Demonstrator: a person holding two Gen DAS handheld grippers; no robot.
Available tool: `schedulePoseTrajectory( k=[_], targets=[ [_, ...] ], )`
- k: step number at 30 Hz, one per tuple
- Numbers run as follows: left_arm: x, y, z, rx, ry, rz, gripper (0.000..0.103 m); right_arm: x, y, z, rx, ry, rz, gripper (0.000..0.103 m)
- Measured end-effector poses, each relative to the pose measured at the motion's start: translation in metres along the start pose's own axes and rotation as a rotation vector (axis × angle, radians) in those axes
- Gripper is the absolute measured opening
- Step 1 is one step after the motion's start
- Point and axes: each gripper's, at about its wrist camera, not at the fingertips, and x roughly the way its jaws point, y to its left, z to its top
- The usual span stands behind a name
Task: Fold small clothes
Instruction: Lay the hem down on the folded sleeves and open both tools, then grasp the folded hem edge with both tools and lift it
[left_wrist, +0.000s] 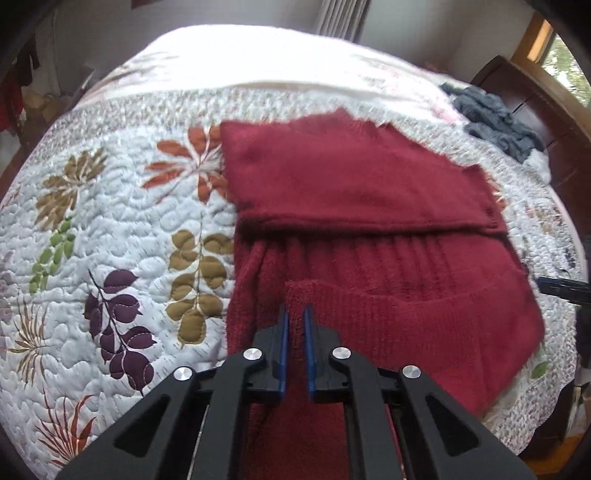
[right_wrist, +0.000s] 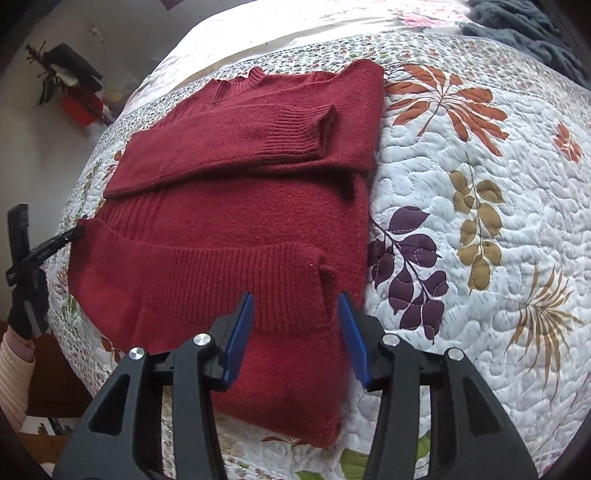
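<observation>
Your left gripper (left_wrist: 294, 314): jaws narrow, pinching the dark red knitted sweater's (left_wrist: 351, 177) ribbed cuff on the leaf-patterned quilt (left_wrist: 110, 229). Your right gripper (right_wrist: 296, 301): jaws wide, empty, over the sweater.

Leaf-patterned quilt (left_wrist: 110, 221) covers bed beside dark wooden headboard (left_wrist: 535, 110).

I am in a bedroom at home; a bed (left_wrist: 258, 66) fills my view, spread with a quilted bedspread (left_wrist: 122, 236) printed with leaves; a dark wooden headboard (left_wrist: 535, 107) stands at its far end beside a window (left_wrist: 565, 62); curtains (left_wrist: 343, 18) hang against the pale wall; a grey blanket (left_wrist: 495, 118) lies bunched near the headboard.
</observation>
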Motion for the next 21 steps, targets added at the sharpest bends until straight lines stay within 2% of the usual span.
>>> schedulePoseTrajectory(
  k=[3,7,11,13,15,21],
  targets=[
    [-0.002,0.000,-0.003,-0.002,-0.007,-0.019,0.007,0.007,-0.003,0.004,-0.009,0.006,-0.012,0.047],
    [0.019,0.003,-0.001,-0.021,0.049,-0.025,0.008,0.018,-0.004,0.010,-0.027,0.027,-0.032,0.047],
    [0.036,0.000,-0.002,-0.014,0.090,0.017,0.012,0.034,0.000,0.012,-0.056,0.073,-0.040,0.044],
    [0.040,-0.002,-0.003,-0.016,0.091,0.022,0.012,0.040,0.005,0.011,-0.081,0.094,-0.051,0.029],
    [0.035,-0.001,-0.004,-0.026,0.075,0.031,0.010,0.038,0.008,0.009,-0.101,0.091,-0.059,0.005],
    [-0.009,-0.007,-0.008,-0.029,-0.055,0.005,0.008,-0.009,0.015,-0.003,-0.096,-0.026,0.008,0.005]
  ],
)
